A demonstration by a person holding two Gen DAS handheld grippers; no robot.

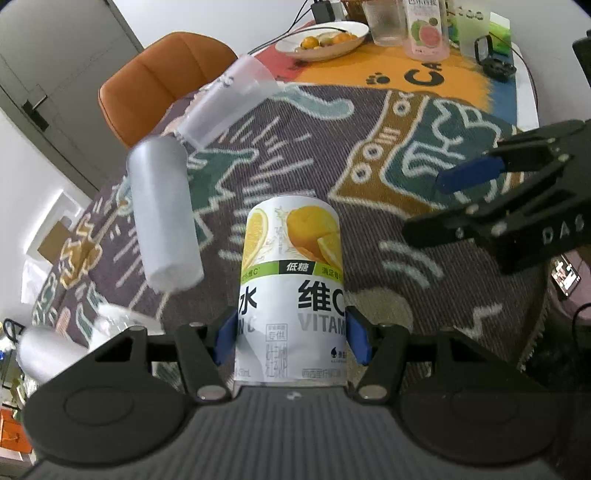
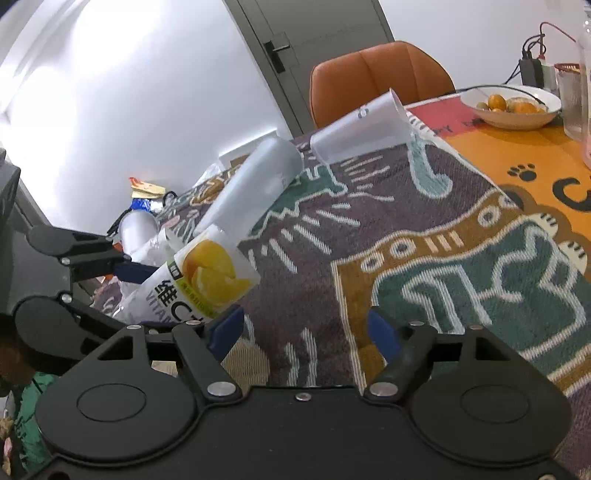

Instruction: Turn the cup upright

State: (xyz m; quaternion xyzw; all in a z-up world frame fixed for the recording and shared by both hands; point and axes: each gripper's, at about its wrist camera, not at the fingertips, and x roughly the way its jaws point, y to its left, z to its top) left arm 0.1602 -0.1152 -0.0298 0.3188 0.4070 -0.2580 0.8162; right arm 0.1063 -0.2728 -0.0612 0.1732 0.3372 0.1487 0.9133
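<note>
My left gripper (image 1: 291, 338) is shut on a white cup with an orange-fruit label (image 1: 291, 280), held off the patterned tablecloth (image 1: 369, 177); the right wrist view shows that cup (image 2: 203, 280) tilted in the air. A clear plastic cup (image 1: 229, 103) lies on its side at the far left edge of the table. A frosted white cup (image 1: 162, 210) lies on its side nearer. My right gripper (image 2: 306, 332) is open and empty over the cloth; it also shows at the right of the left wrist view (image 1: 443, 206).
An orange chair (image 1: 159, 85) stands behind the table. A bowl of fruit (image 1: 325, 38), a glass (image 1: 386, 22), a pink bottle (image 1: 426, 29) and a black case (image 1: 491, 59) stand at the far end. Another white cup (image 1: 48, 350) and plastic wrap sit at the near left.
</note>
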